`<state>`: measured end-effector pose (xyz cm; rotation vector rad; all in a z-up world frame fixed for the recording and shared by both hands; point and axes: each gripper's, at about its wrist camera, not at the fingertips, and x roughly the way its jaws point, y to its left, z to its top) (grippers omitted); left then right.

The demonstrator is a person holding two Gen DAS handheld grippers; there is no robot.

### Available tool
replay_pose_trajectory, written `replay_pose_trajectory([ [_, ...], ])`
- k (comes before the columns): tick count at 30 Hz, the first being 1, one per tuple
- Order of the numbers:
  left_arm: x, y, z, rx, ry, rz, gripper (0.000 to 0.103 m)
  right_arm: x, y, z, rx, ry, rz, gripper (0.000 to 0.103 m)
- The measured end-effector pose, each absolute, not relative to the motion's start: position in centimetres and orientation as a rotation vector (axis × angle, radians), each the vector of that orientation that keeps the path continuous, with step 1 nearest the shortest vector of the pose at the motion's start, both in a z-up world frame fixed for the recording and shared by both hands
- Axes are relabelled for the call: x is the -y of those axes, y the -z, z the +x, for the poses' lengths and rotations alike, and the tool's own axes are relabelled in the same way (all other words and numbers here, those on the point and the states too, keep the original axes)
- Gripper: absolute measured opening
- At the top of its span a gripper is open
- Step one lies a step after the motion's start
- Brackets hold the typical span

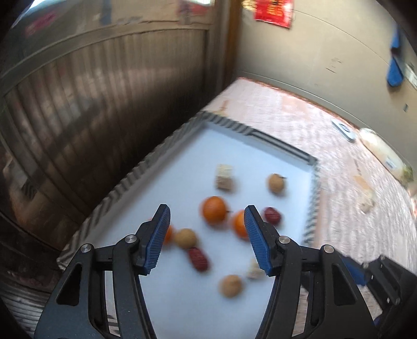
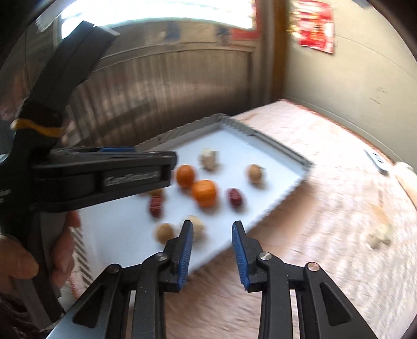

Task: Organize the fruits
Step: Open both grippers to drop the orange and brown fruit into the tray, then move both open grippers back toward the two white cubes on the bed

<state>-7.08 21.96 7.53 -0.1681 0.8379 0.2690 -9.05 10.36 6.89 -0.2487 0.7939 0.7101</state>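
Here, both tongs point(image 1: 207, 213) point(image 2: 212, 226) agape and empty over a fruit-strewn white tray point(image 1: 182, 156), red poster point(image 1: 273, 11) behind.

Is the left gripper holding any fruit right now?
No. In the left wrist view the left gripper is open and empty, above the oranges lying on the white tray.

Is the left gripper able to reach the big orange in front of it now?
Probably yes. The left gripper is open and empty above the white tray, and the big orange lies ahead between its fingers with nothing covering it.
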Motion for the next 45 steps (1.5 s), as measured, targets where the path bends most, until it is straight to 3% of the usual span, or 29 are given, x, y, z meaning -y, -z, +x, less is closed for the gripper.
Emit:
replay_pose_trajectory([
  [10, -13.4, -8.4, -4.9, -0.824, -0.090, -0.083, 0.059, -2.3, -7.2, -6.2, -0.797, -0.456, -0.189, 0.033],
  [14, -9.9, -8.3, -4.3, -0.834, -0.021, -0.056, 0.059, 1.1, -7.2, -5.4, -0.794, -0.359, -0.175, 0.039],
  [29, 1.0, -5.7, 0.3, -0.945, 0.190, 0.054, 0.059, 13.8, -7.1, -1.8, -0.824, -0.150, -0.066, 0.041],
  [43, 3.9, -2.2, 6.6, -0.988, 0.141, 0.088, 0.059, 17.4, -5.8, 1.4, -0.859, -0.143, 0.040, 0.041],
  [45, 3.7, -1.7, 6.8, -0.987, 0.144, 0.079, 0.048, 17.2, -5.6, 1.9, -0.864, -0.150, 0.033, 0.041],
])
